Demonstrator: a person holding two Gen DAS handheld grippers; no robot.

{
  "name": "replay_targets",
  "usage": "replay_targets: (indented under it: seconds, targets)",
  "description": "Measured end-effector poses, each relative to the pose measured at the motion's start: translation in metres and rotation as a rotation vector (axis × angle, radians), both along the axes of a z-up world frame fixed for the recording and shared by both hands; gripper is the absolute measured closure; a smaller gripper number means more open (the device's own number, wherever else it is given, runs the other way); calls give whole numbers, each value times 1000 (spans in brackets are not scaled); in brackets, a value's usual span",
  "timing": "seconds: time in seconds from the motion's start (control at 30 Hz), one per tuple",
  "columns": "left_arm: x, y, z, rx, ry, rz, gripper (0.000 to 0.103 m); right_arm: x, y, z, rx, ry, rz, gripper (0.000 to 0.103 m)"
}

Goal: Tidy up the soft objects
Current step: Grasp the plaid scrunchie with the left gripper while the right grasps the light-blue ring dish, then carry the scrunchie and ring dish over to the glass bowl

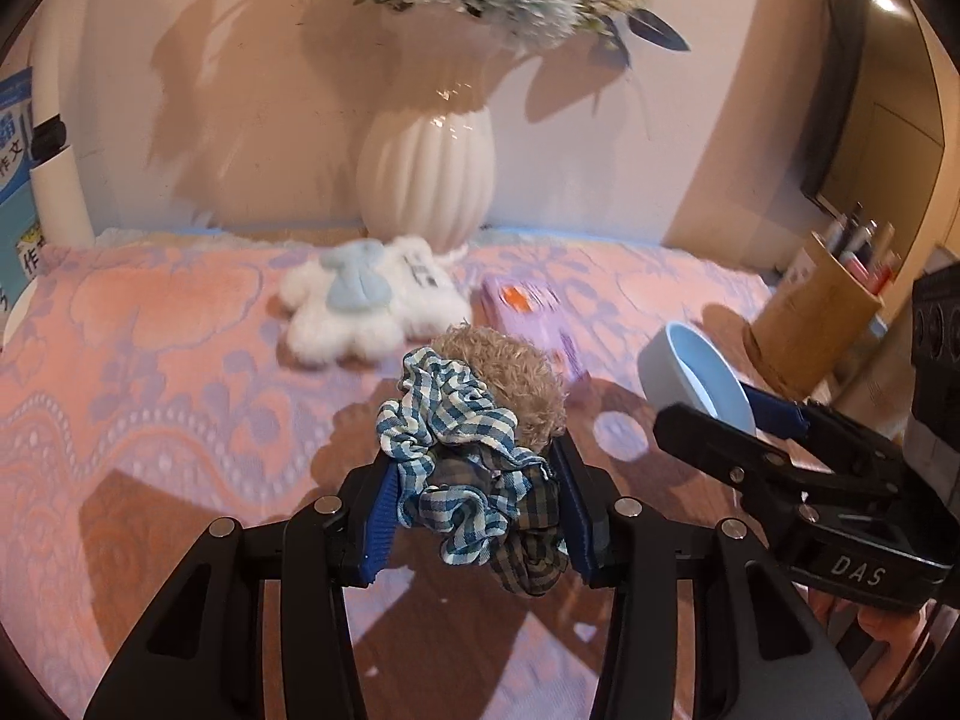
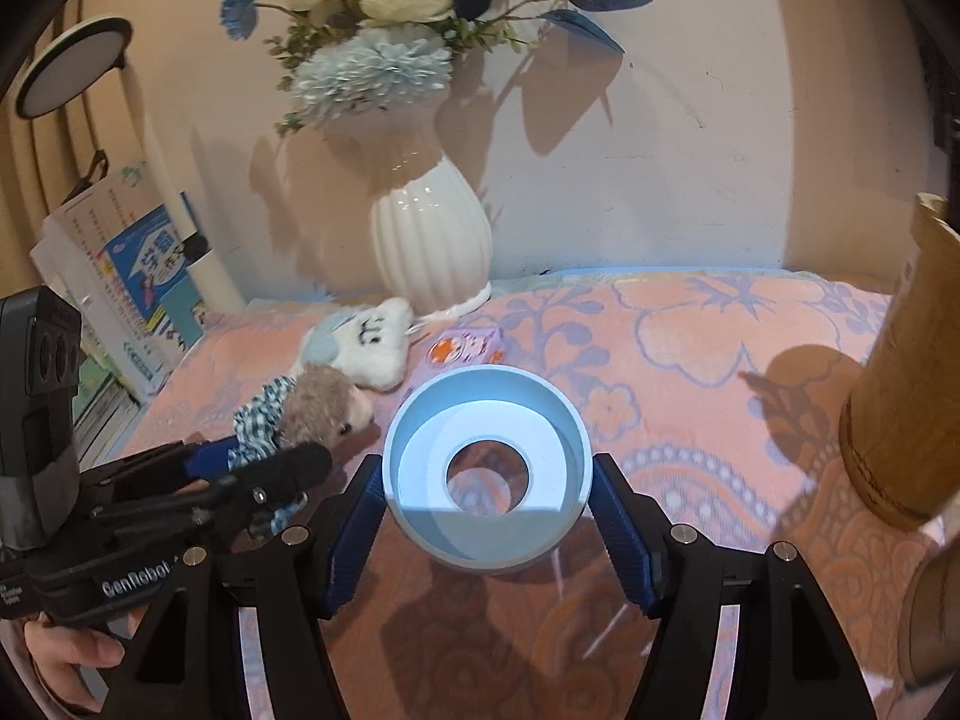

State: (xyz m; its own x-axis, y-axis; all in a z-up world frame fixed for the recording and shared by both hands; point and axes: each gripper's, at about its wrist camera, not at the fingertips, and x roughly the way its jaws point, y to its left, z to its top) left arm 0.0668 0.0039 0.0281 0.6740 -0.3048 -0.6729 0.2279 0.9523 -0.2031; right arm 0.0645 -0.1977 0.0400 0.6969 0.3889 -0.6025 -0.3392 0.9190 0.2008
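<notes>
My left gripper (image 1: pixel 474 480) is shut on a bundle of soft things: a blue-and-white checked scrunchie (image 1: pixel 450 438), a dark checked scrunchie (image 1: pixel 528 546) and a tan fuzzy plush (image 1: pixel 510 378). It holds them above the pink cloth (image 1: pixel 150 372). The bundle also shows in the right wrist view (image 2: pixel 300 408). My right gripper (image 2: pixel 487 504) is shut on a light blue round holder (image 2: pixel 486 474) with a hole in its bottom, tilted toward the camera. The holder also shows in the left wrist view (image 1: pixel 699 378), right of the bundle. A white fluffy cloud plush (image 1: pixel 366 306) lies behind.
A white ribbed vase (image 1: pixel 429 180) with flowers stands at the back against the wall. A purple packet (image 1: pixel 528 312) lies beside the cloud plush. A cardboard tube with pens (image 1: pixel 816 312) stands at the right. Books (image 2: pixel 120 294) lean at the left.
</notes>
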Motion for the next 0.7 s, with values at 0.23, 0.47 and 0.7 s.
replay_targets:
  seconds: [0.23, 0.47, 0.7]
  targets:
    - [-27, -8, 10, 10, 50, 38, 60, -36, -2, -2, -26, 34, 44, 37]
    - [-52, -29, 33, -39, 97, 36, 60, -87, -30, 31, -5, 31, 84, 37]
    - [-84, -103, 59, -38, 44, -121, 60, -139, -105, 71, 58, 1, 41, 37]
